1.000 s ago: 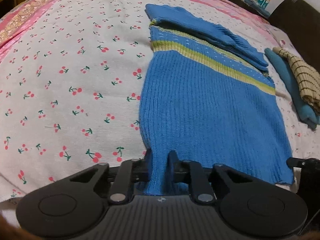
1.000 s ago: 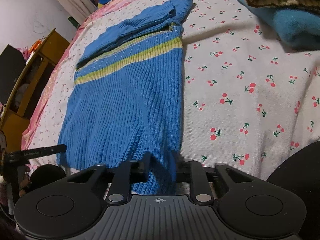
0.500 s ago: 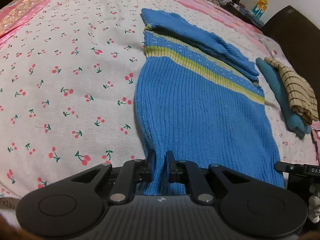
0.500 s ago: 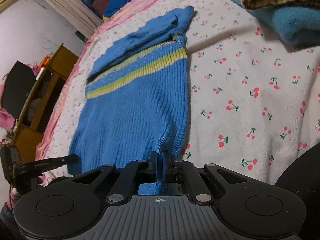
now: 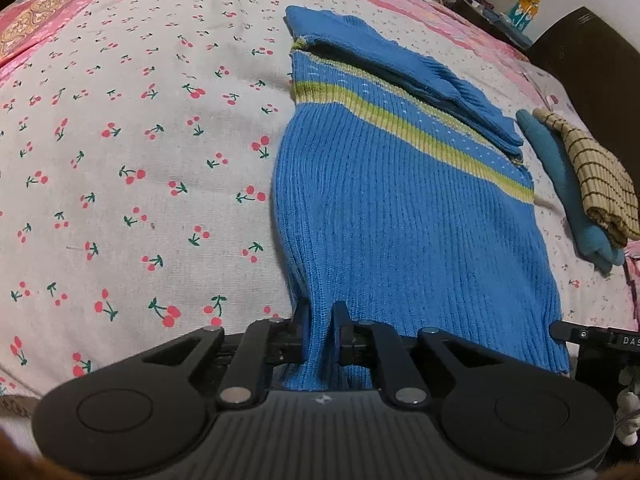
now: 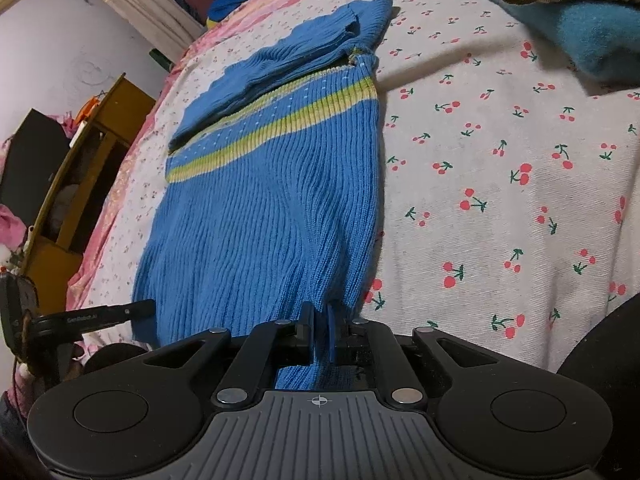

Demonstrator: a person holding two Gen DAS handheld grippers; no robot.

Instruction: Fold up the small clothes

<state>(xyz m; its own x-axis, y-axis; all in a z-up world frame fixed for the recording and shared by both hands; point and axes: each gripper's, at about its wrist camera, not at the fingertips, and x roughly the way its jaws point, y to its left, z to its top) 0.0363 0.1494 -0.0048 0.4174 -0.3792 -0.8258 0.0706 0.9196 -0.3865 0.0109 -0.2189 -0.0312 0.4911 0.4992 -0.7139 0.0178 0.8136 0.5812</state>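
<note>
Both tongs pinch the ribbed blue sweater's (image 5: 400,220) hem; sleeves apparently folded across.

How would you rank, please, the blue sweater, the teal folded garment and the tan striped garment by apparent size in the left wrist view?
1. blue sweater, clearly largest.
2. teal folded garment and tan striped garment: look alike; they overlap at the distorted edge, so unranked.

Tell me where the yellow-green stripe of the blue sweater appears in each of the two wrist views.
Left wrist view: the yellow-green stripe runs from upper centre down to the right, across the blue sweater.
Right wrist view: the stripe climbs from middle left to upper centre.
Shared landmark: the folded sleeve lying just beyond the stripe, on the cherry-print sheet.
</note>
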